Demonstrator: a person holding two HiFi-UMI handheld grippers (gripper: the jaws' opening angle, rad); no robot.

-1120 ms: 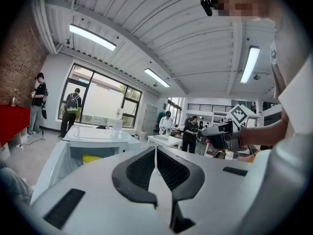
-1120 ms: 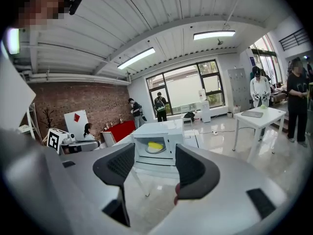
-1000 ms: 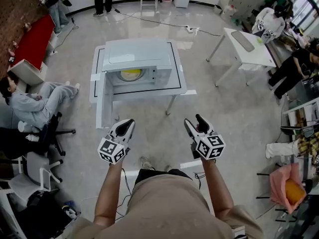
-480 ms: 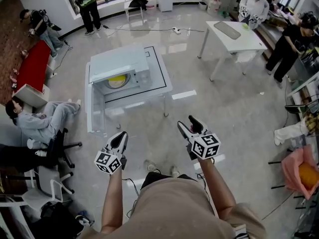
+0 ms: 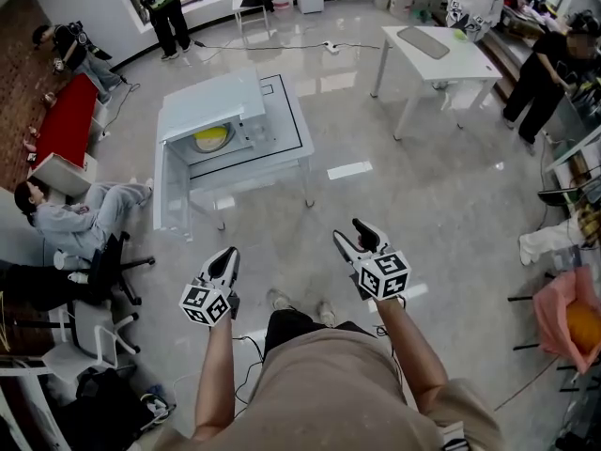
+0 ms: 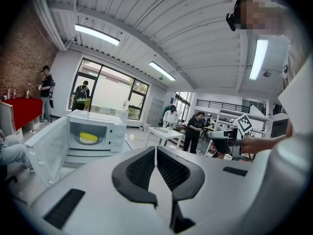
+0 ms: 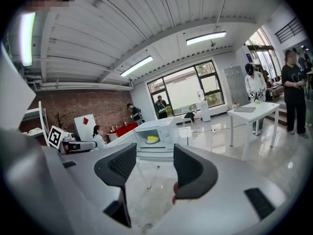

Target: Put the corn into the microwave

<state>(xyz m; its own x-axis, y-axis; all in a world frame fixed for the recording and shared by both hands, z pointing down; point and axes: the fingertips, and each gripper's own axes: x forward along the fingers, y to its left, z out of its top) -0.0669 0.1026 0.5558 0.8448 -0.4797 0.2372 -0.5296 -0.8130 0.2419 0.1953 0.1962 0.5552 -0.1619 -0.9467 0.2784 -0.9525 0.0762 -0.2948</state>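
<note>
The white microwave (image 5: 211,101) stands on a low white table (image 5: 286,134) with its door (image 5: 169,195) swung wide open to the left. The yellow corn (image 5: 210,139) lies on a plate inside the cavity, and it also shows as corn (image 6: 88,137) and corn (image 7: 152,139) in the two gripper views. Both grippers hang over the bare floor, well short of the table. My left gripper (image 5: 228,254) is shut, its pads meeting on nothing (image 6: 155,149). My right gripper (image 5: 350,232) is open and empty (image 7: 154,153); its jaws have just been closing slightly.
A person sits in an office chair (image 5: 80,219) left of the microwave door. A red bench (image 5: 66,116) lies beyond. A white desk (image 5: 437,50) stands at the back right with people near it. A pink bag (image 5: 568,322) sits at the right edge.
The microwave now lies farther off and more to the upper left. Both grippers have drawn back from it over the floor. The left stays shut and the right open.
</note>
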